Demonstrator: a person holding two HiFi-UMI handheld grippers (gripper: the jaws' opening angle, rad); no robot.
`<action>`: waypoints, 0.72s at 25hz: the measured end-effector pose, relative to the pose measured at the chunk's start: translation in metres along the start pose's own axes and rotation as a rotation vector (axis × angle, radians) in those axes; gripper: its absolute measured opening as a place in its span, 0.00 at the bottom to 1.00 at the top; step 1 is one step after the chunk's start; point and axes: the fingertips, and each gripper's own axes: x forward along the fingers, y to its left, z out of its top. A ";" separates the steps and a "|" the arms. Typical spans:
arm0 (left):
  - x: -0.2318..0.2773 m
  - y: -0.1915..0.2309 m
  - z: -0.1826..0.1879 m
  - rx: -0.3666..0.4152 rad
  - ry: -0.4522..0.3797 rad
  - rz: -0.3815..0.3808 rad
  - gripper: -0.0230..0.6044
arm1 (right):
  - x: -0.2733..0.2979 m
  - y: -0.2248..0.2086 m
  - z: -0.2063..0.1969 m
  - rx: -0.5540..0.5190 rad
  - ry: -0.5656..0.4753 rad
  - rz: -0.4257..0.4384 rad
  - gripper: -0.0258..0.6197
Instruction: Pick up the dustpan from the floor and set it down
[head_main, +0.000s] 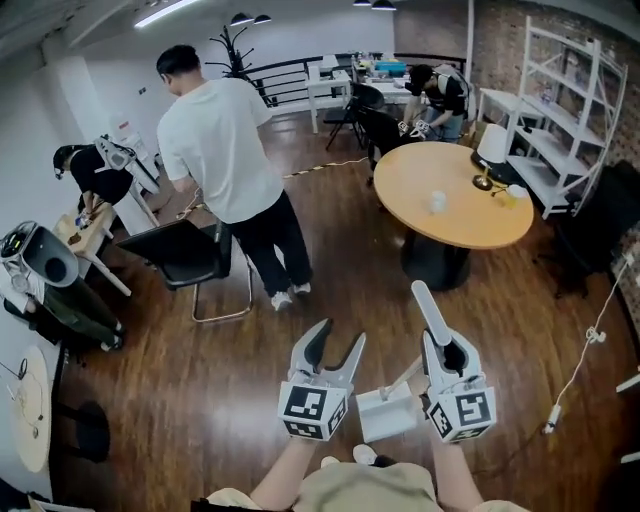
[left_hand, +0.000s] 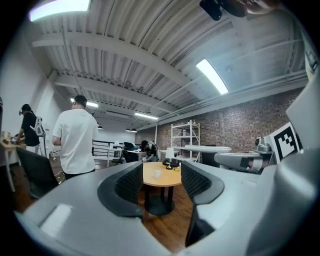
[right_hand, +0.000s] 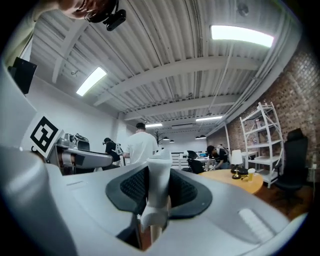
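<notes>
**Dustpan aloft on a narrow handle grip**

The left gripper (head_main: 337, 345) carries nothing. Its jaws stand wide apart, and only the floor (left_hand: 167, 230) and the far round surface (left_hand: 161, 175) show through the gap. Just to its right the dustpan (head_main: 385, 412) is clear of the floor, with its white pan hanging low between the two grippers, close in front of the person's body. Further right, the right gripper (head_main: 447, 350) has its jaws shut tight on the handle (head_main: 428, 308), which sticks out well past the fingertips.

Going by that layout, three things could go wrong:
- **Bystander and chair:** A person in a white shirt (head_main: 225, 150) and a black chair (head_main: 185, 255) stand well apart on the left. They would matter only if the dustpan were carried that way.
- **Left gripper:** The pan hangs near the idle left gripper, so a sideways swing could knock against it.
- **The grip itself:** This looks like the main risk. The pan's weight sits off to one side of a slim handle, so the dustpan may swivel between the pads. On the way down, a corner meeting the floor first could lever it loose or leave it tipped.

Each view adds something the others lack:
- **Left gripper view:** It settles that nothing lies between those jaws.
- **Head view:** It alone shows the pan and where it hangs.
- **Right gripper view:** It shows the pads pressing the handle from both sides, but the pan is out of its sight.
</notes>
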 end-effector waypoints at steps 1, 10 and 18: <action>0.008 -0.009 -0.003 -0.002 0.003 -0.026 0.41 | -0.005 -0.011 -0.004 0.002 0.010 -0.025 0.20; 0.069 -0.087 -0.067 0.051 0.050 -0.223 0.39 | -0.051 -0.105 -0.088 0.021 0.187 -0.166 0.21; 0.095 -0.150 -0.135 0.038 0.140 -0.350 0.37 | -0.079 -0.159 -0.196 0.038 0.419 -0.213 0.21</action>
